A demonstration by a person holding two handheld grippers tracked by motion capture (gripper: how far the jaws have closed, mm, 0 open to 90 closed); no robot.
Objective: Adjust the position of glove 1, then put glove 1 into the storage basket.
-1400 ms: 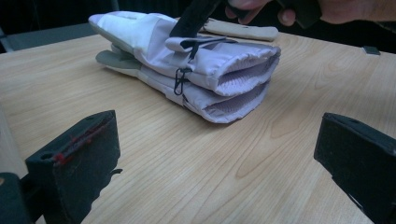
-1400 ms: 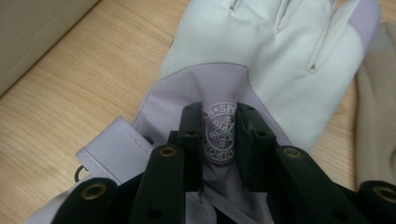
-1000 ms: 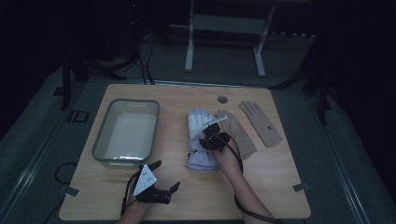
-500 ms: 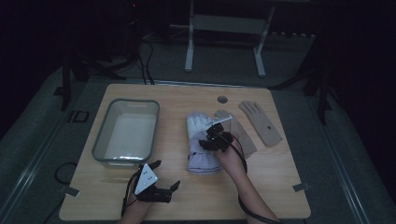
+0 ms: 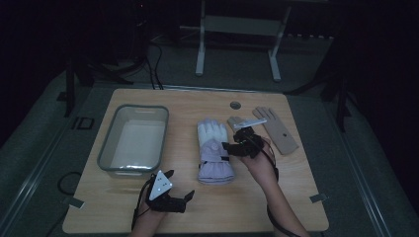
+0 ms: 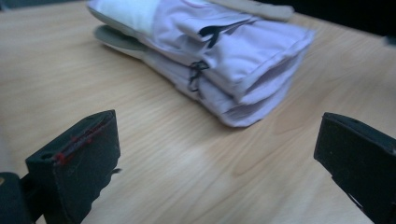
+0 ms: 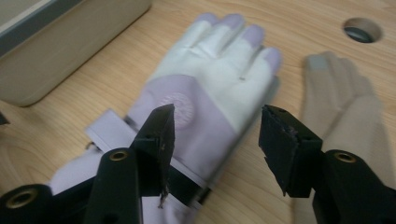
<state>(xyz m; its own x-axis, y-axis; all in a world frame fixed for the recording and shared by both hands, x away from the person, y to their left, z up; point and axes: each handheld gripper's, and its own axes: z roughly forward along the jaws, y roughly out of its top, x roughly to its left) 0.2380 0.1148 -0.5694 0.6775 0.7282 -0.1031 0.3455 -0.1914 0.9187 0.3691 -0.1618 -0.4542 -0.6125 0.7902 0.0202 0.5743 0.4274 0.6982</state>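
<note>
A pair of lilac-and-white gloves (image 5: 213,150) lies stacked in the middle of the table, fingers pointing away. My right gripper (image 5: 232,146) hovers just above the pair's right edge. In the right gripper view its jaws (image 7: 217,121) have just been opening and stand apart over the lilac glove (image 7: 210,93) with nothing between them. My left gripper (image 5: 180,183) rests near the table's front edge, open wide. The left gripper view shows it (image 6: 219,140) facing the cuff end of the stacked gloves (image 6: 224,60) a short way off.
A grey bin (image 5: 108,148) stands at the left, seen as a beige wall (image 7: 70,51) in the right gripper view. One tan glove (image 5: 279,131) lies flat at the right, another (image 5: 237,122) beside the right hand. A round hole (image 5: 235,105) sits in the table's far middle.
My right gripper has lifted off the lilac glove, drifted slightly right, and its jaws have opened. The gloves stay on the table. The left gripper has not moved.
</note>
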